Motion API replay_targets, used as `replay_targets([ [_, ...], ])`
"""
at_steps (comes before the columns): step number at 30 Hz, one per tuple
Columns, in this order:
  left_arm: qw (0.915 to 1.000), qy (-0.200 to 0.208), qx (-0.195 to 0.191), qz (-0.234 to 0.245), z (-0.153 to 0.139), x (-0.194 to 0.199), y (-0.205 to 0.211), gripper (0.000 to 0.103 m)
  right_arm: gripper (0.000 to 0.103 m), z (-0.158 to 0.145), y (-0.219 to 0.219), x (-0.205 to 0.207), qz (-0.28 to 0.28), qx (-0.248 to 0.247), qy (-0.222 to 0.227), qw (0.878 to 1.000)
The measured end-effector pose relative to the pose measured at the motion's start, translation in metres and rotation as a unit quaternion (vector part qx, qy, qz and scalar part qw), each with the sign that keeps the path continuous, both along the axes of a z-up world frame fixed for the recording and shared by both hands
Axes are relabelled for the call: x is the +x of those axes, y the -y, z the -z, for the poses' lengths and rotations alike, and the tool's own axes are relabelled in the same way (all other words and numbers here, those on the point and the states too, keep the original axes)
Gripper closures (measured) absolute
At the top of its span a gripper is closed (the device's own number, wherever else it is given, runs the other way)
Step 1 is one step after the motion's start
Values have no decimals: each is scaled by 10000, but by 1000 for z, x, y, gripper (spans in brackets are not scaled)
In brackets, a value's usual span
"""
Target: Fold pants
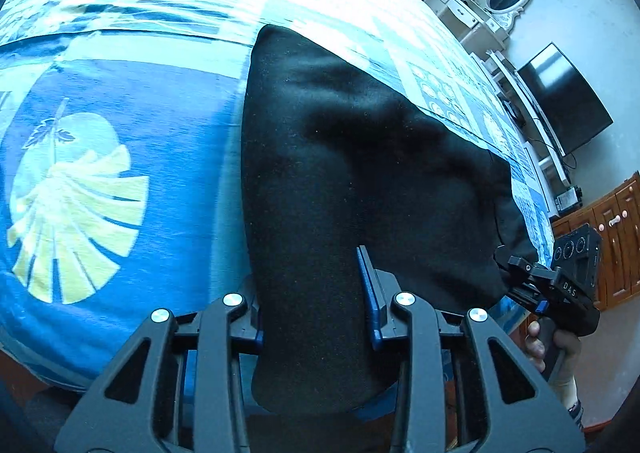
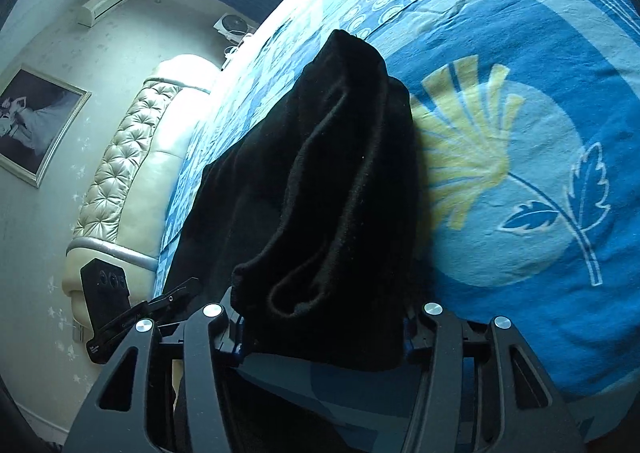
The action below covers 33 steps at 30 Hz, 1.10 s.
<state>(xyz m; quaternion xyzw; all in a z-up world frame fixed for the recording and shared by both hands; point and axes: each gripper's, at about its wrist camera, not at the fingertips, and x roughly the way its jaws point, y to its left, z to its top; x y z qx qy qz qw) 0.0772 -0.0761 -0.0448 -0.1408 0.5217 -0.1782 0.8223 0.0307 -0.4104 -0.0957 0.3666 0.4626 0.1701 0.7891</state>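
Black pants (image 1: 340, 173) lie across a blue patterned bedspread (image 1: 120, 133). My left gripper (image 1: 316, 293) has the cloth between its wide-set jaws; one blue pad (image 1: 366, 281) shows beside the fabric, the other is hidden. In the right wrist view the pants (image 2: 320, 181) are bunched, with a hem opening near the camera, and drape over my right gripper (image 2: 324, 333), hiding its fingertips. The right gripper also shows in the left wrist view (image 1: 516, 273), at the edge of the pants. The left gripper shows in the right wrist view (image 2: 168, 301).
A tufted cream headboard (image 2: 128, 173) stands at the bed's end. A framed picture (image 2: 36, 125) and an air conditioner (image 2: 104, 3) hang on the wall. A TV (image 1: 564, 97), a white dresser with mirror (image 1: 492, 5) and wooden cabinets (image 1: 616, 237) stand beyond the bed.
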Motion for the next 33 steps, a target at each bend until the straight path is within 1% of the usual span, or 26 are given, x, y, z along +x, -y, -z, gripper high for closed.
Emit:
replay_targets([
  [6,9988,55,73,-484,-5,-6,-48,69,50,1,-50,21,-408,63,-13,9991],
  [10,9974,92,99,-705,-7,-12,-73,69,50,4,-76,25,-627,85,-25,9980],
  [13,9965,56,-23,-830,-5,-15,-86,68,50,6,-88,30,-712,45,-59,9974],
  [16,9960,29,-149,-881,0,-18,-93,68,50,6,-92,32,-679,38,-100,9976],
  [20,9964,161,12,-838,-1,-23,-93,67,50,8,-91,30,-642,41,-134,9978],
  [25,9962,145,-80,-856,1,-22,-96,66,50,7,-93,32,-592,56,-148,9981],
  [33,9961,144,-110,-863,3,-24,-98,65,50,8,-89,30,-558,89,-138,9983],
])
